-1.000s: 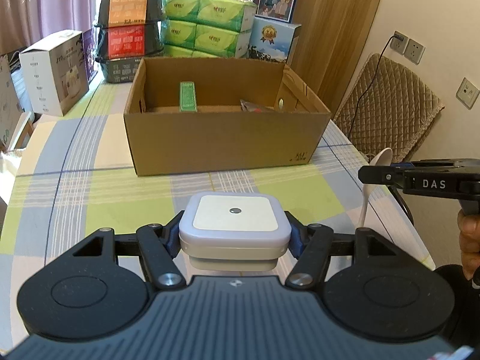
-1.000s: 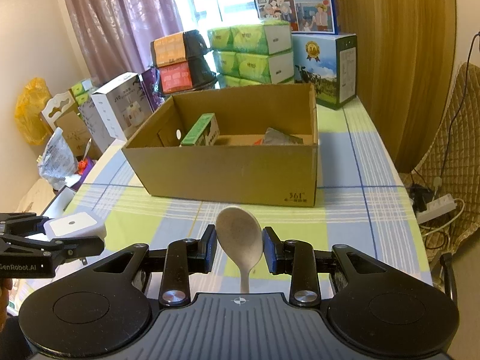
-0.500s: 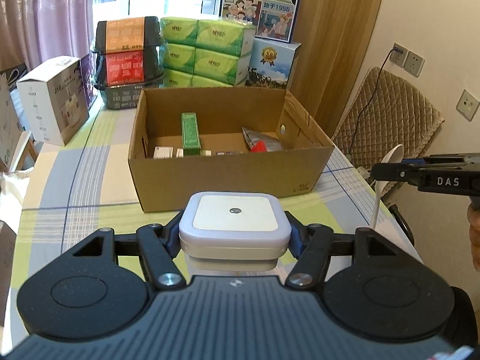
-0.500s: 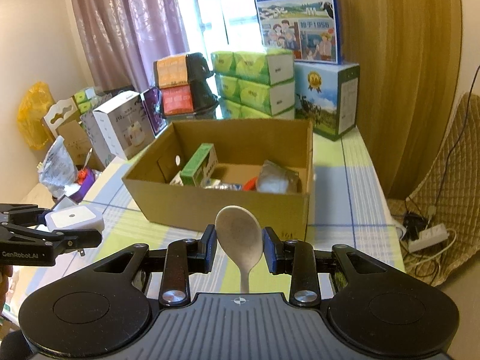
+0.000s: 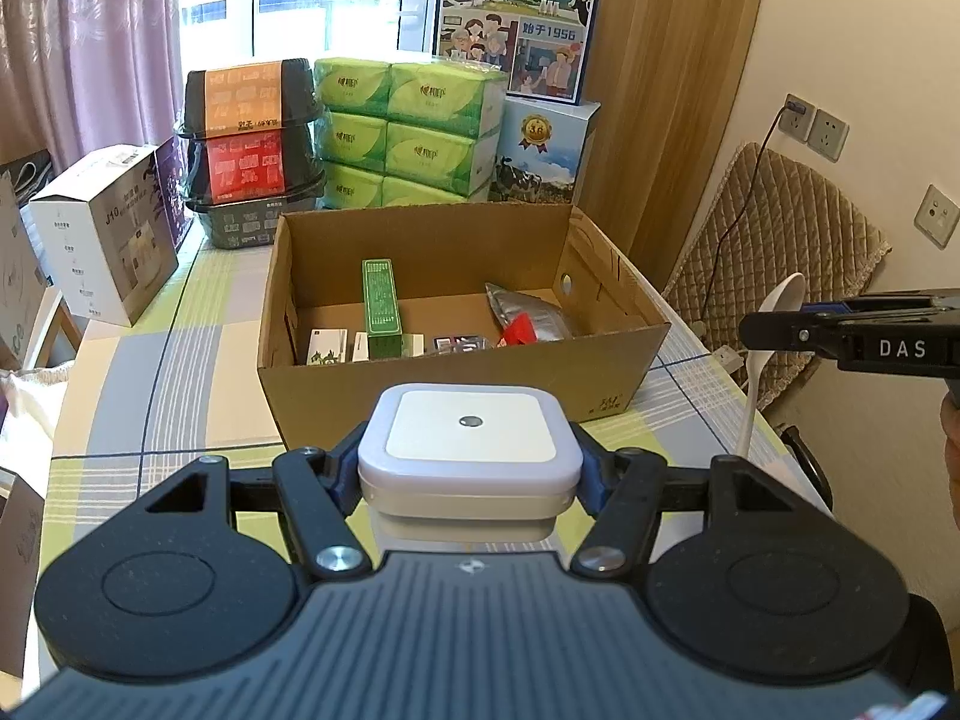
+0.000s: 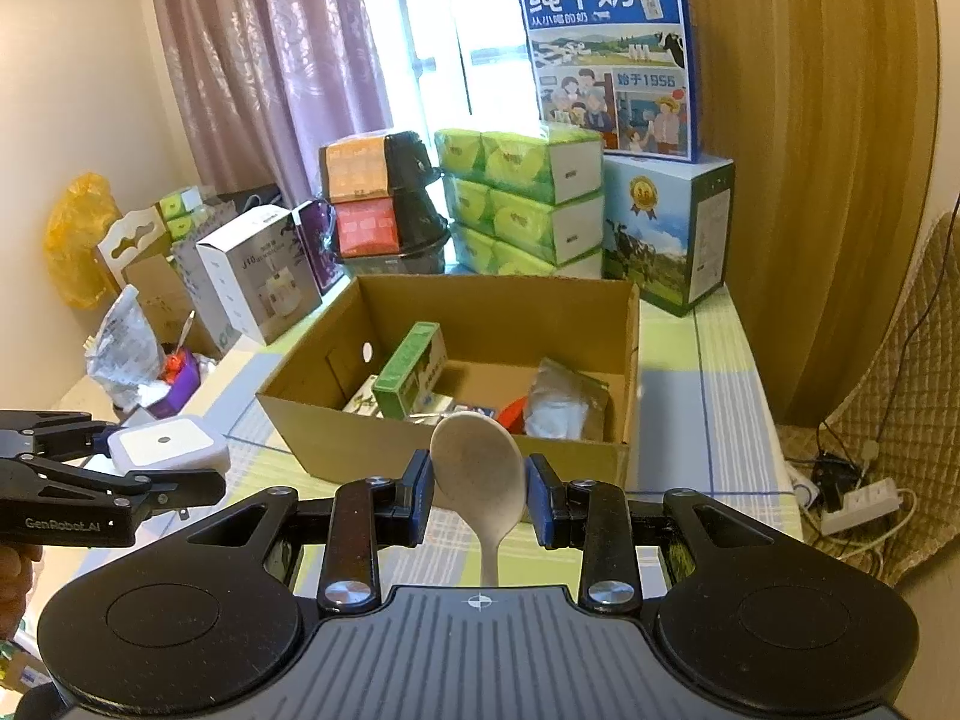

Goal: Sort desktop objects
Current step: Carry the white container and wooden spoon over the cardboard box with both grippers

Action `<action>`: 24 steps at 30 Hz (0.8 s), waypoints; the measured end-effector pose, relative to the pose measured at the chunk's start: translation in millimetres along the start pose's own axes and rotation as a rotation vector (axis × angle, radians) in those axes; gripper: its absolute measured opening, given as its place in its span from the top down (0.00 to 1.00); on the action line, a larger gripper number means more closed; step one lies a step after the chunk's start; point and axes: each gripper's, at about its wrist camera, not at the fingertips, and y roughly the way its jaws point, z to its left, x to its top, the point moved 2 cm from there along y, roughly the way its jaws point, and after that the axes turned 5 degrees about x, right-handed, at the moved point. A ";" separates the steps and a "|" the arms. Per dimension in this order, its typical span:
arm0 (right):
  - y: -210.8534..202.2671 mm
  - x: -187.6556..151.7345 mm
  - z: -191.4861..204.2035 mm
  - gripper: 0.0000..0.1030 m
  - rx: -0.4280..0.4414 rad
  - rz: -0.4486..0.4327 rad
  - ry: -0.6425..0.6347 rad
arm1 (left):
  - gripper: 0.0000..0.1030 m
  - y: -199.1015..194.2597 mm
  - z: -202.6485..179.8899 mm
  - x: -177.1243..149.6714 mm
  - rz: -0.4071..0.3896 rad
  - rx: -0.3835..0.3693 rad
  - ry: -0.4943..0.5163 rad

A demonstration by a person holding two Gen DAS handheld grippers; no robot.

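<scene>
My left gripper (image 5: 469,468) is shut on a white square night light (image 5: 469,453), held in the air in front of the open cardboard box (image 5: 456,387). My right gripper (image 6: 478,492) is shut on a pale spoon (image 6: 478,468), bowl up, handle hanging down. The right wrist view shows the night light (image 6: 163,445) at far left, and the left wrist view shows the spoon (image 5: 780,300) at far right. Inside the box (image 6: 456,450) lie a green carton (image 5: 380,306), a silver pouch (image 5: 528,312) and small packets.
Behind the box stand green tissue packs (image 5: 408,132), black stacked bowls (image 5: 249,150), blue milk cartons (image 5: 540,144) and a white appliance box (image 5: 102,234). The checked tablecloth (image 5: 168,372) shows around the box. A padded chair (image 5: 774,252) stands beyond the table's right edge, with a power strip (image 6: 858,501) on the floor.
Both grippers have risen with their loads, so the box's inside and contents now show from above. Neither grip has changed.
</scene>
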 end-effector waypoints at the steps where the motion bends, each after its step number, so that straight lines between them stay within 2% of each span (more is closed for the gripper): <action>1: 0.3 1.2 -0.1 0.71 0.001 0.000 0.001 | 0.41 0.3 0.3 1.5 -0.001 0.000 0.002; 13: 4.4 17.9 -9.0 0.71 -0.001 -0.004 -0.002 | 0.41 9.3 2.8 21.5 -0.007 0.007 0.022; 24: 21.5 51.1 -12.8 0.71 -0.007 -0.015 -0.039 | 0.41 30.6 4.8 46.0 -0.004 0.008 0.051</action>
